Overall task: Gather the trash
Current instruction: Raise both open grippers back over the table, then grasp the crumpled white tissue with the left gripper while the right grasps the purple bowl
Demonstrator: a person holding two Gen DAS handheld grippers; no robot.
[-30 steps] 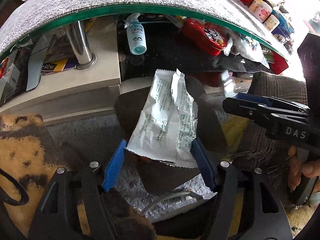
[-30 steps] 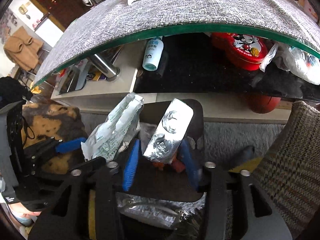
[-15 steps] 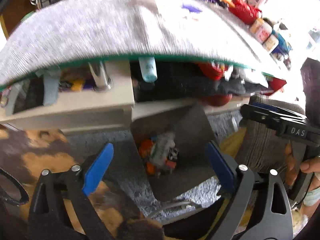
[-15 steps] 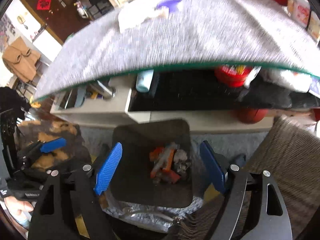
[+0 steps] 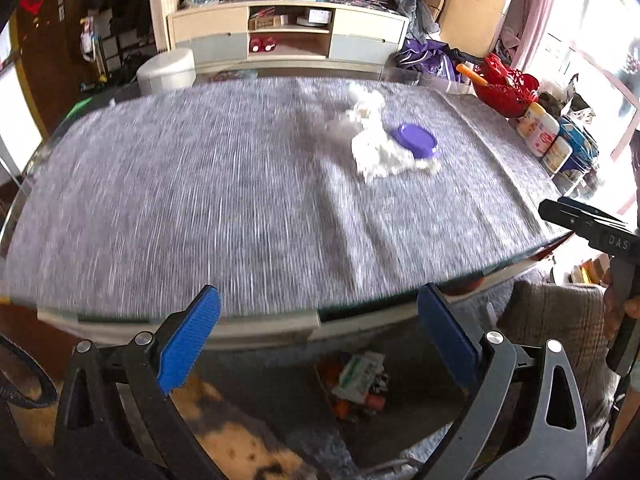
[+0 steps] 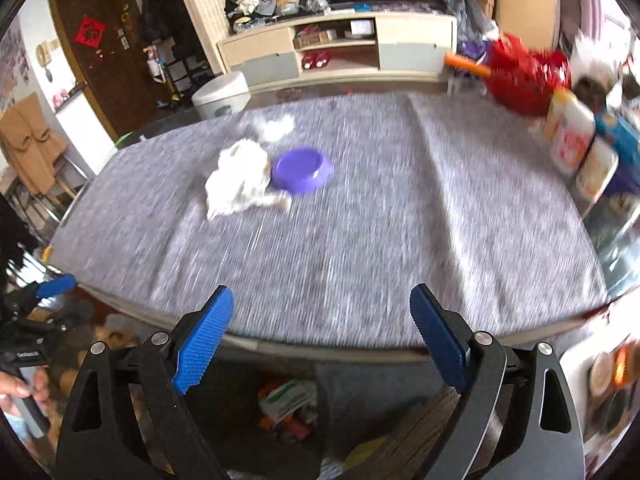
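Your left gripper (image 5: 318,338) and right gripper (image 6: 322,332) have just been spreading their blue pads wide, nothing between them. The crumpled white tissue (image 6: 240,178) lies on the grey woven tablecloth (image 6: 360,240), touching a purple plastic bowl (image 6: 302,170); blur hides its folds.

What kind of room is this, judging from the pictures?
Most likely a lived-in living room at home: a low media cabinet by the far wall, a cloth-covered table with a purple bowl, and a coat hanging near the door.
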